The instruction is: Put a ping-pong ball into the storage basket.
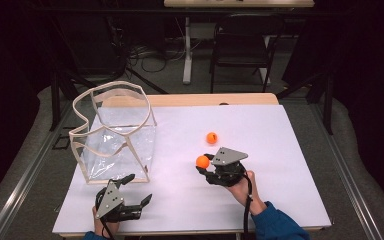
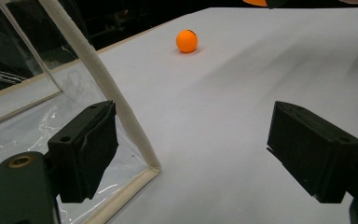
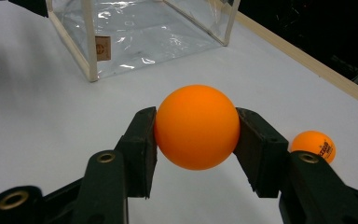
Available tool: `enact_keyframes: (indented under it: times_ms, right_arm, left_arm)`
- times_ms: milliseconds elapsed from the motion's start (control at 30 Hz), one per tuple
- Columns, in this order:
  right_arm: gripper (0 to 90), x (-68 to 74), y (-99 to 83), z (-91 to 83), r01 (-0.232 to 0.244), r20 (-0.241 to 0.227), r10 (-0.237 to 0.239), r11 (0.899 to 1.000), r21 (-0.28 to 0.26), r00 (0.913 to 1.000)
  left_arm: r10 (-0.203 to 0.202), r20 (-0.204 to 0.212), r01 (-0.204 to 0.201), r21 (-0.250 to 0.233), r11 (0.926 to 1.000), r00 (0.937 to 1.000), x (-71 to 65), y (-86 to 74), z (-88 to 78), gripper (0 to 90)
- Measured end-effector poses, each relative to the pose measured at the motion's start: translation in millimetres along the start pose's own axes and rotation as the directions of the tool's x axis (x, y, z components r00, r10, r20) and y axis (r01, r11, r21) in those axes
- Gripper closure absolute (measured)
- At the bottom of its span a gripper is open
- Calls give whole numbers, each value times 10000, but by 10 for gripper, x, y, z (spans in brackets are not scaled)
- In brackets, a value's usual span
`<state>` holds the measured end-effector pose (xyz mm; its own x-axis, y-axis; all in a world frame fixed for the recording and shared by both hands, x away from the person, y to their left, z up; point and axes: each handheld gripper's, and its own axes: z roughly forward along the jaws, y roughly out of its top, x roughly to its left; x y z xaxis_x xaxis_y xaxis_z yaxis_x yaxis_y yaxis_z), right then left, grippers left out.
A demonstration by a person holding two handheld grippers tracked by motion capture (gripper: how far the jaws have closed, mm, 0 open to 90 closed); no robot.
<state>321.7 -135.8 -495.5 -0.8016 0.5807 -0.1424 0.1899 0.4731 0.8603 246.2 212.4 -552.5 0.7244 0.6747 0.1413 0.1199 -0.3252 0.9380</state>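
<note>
Orange ball (image 3: 196, 126) clamped in right gripper (image 3: 196, 154); left gripper (image 2: 191, 149) jaws apart.

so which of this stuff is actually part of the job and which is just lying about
In the job:
- orange ball, clamped in the right gripper
- second orange ball on the table
- clear bag, by the open left gripper

Lying about:
- chair
- floor cables

Two hand-held grippers, left (image 1: 136, 189) and right (image 1: 203, 170), near the clear bag (image 1: 115, 132): black bodies, blocky black jaws with brass-coloured screw eyes, each topped by a grey three-cornered plate. Black cables trail back. The person wears blue sleeves (image 1: 275, 222).
</note>
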Motion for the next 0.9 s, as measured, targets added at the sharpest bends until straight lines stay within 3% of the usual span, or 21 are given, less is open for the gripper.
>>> enact_keyframes:
  times_ms: [900]
  right_arm:
    - [511, -81, 139, 90, -108, -18, 108, 9997, -219, 9999]
  left_arm:
    - [-59, 59, 58, 57, 10000, 10000, -2, -2, 12, 159]
